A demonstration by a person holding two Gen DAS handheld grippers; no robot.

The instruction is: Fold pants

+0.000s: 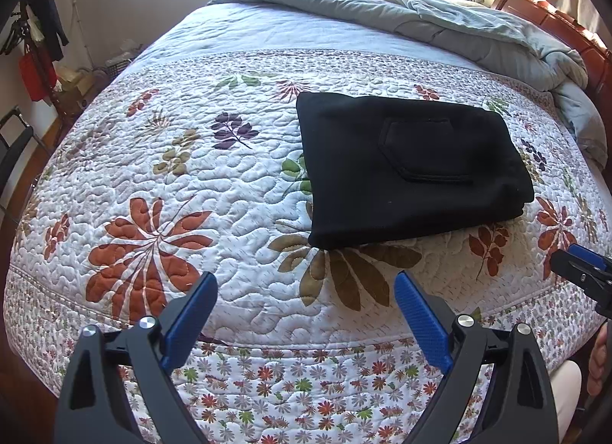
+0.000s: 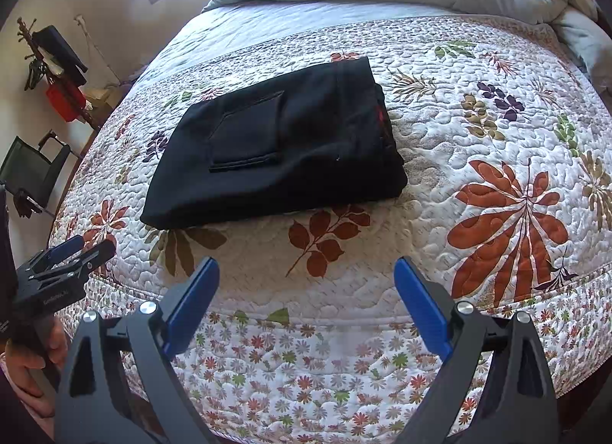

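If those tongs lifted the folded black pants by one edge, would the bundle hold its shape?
Probably not. The black pants are soft cloth in loose stacked layers, so they would likely droop and unfold. Pushed, they might drag on the textured quilt rather than slide.

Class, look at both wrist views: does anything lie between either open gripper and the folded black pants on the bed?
Nothing visible does. Only bare floral quilt lies between the left gripper, the right gripper and the black pants.
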